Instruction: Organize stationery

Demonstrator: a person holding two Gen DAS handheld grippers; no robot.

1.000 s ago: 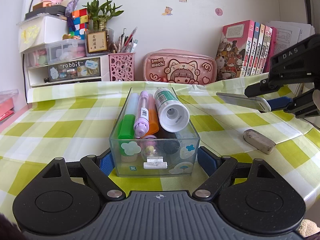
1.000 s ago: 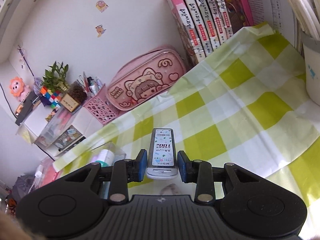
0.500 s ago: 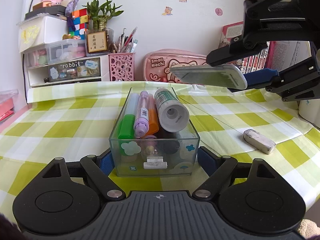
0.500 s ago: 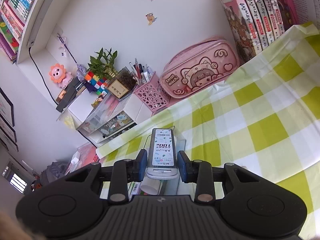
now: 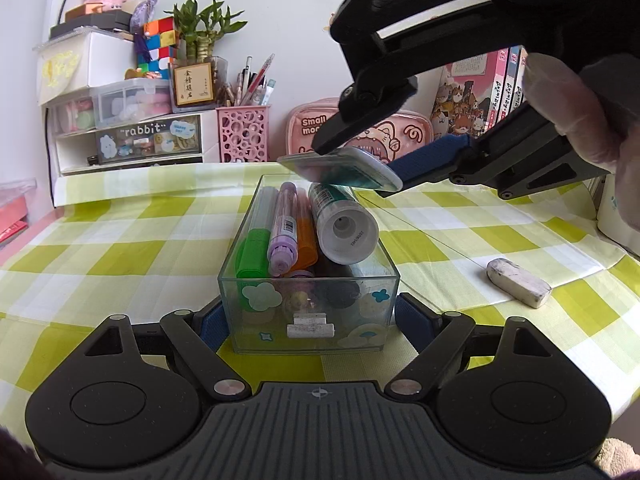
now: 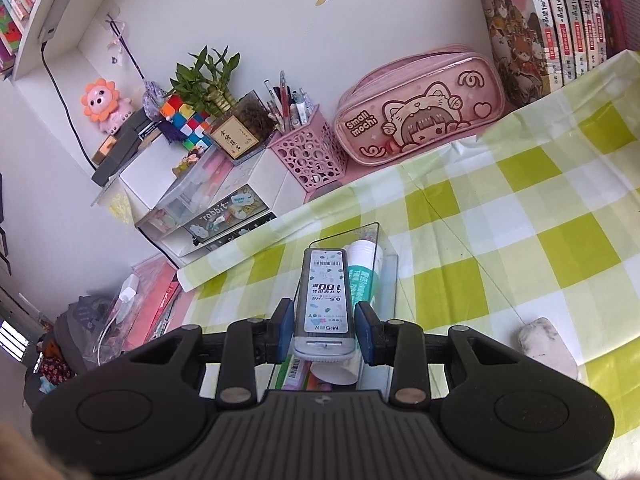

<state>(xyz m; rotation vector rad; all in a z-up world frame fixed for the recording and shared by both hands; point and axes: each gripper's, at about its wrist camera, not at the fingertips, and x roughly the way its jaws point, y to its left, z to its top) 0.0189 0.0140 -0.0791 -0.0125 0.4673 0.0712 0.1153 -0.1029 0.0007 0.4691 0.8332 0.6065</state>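
Observation:
A clear plastic box (image 5: pixel 308 312) stands on the checked tablecloth and holds green, purple and orange markers and a white-capped glue tube (image 5: pixel 344 228). My left gripper (image 5: pixel 308 320) is shut on the near end of the box. My right gripper (image 6: pixel 323 330) is shut on a flat grey pencil-lead case (image 6: pixel 326 300) and holds it over the box; the case also shows in the left wrist view (image 5: pixel 340 168), above the far half of the box (image 6: pixel 384 248). A dirty white eraser (image 5: pixel 518 282) lies on the cloth right of the box.
A pink pencil pouch (image 6: pixel 420 120), a pink pen holder (image 5: pixel 243 134), a white drawer unit (image 5: pixel 128 136) and a row of books (image 6: pixel 560 20) stand along the back wall. A white cup (image 5: pixel 616 216) stands at the far right edge.
My right gripper has carried the lead case leftward and downward from beside the books to just above the box. The left gripper and box have not moved.

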